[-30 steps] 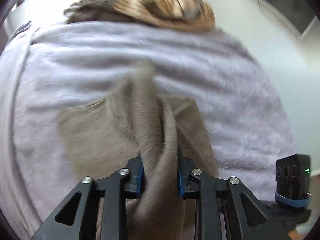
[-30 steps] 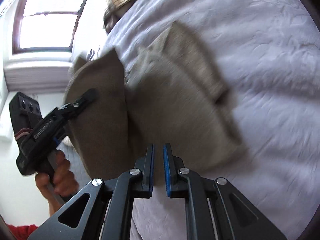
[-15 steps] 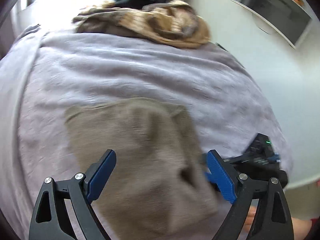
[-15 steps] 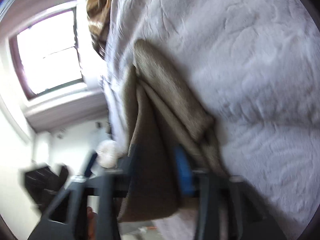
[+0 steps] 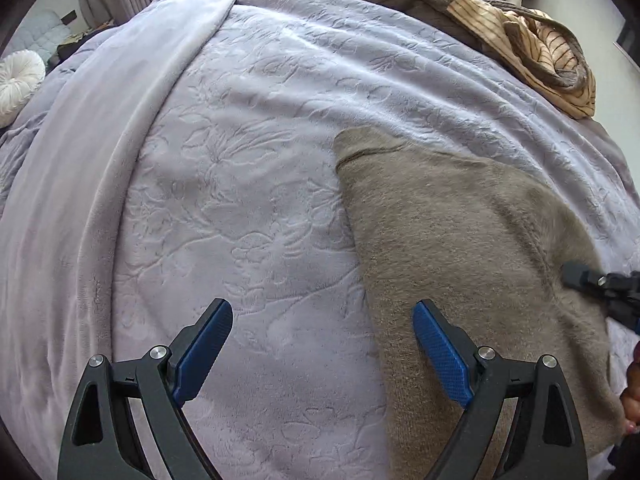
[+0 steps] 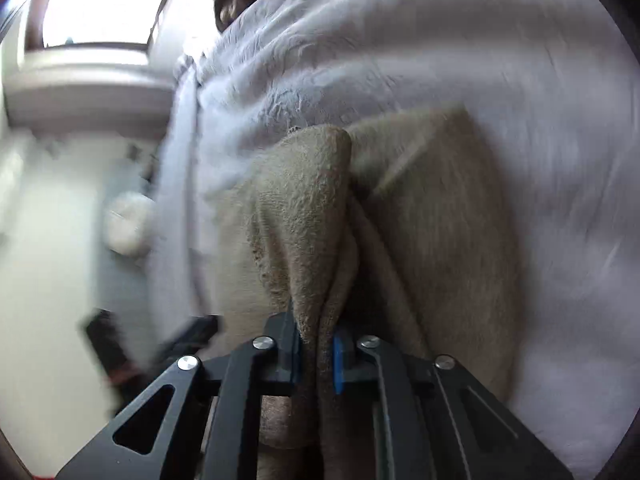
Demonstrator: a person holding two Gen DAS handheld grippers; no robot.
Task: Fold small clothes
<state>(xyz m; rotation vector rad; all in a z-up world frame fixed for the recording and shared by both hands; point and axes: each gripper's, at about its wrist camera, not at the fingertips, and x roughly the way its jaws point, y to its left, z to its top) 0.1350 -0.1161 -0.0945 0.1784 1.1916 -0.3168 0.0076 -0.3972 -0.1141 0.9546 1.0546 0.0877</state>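
Note:
A taupe fleece garment (image 5: 460,240) lies on the lavender embossed blanket (image 5: 240,160), right of centre in the left wrist view. My left gripper (image 5: 320,344) is open and empty, its right finger over the garment's left edge. My right gripper (image 6: 316,356) is shut on a bunched fold of the same garment (image 6: 312,208), lifted above the flat part. Its tip (image 5: 580,274) shows at the right edge of the left wrist view.
A pile of brown and striped clothes (image 5: 520,28) lies at the bed's far right. A round white cushion (image 5: 16,80) sits beyond the bed's left side. A window (image 6: 100,4) is at the upper left in the right wrist view.
My left gripper let go of the garment, opened wide and moved left. My right gripper closed on a fold of the garment and lifted it.

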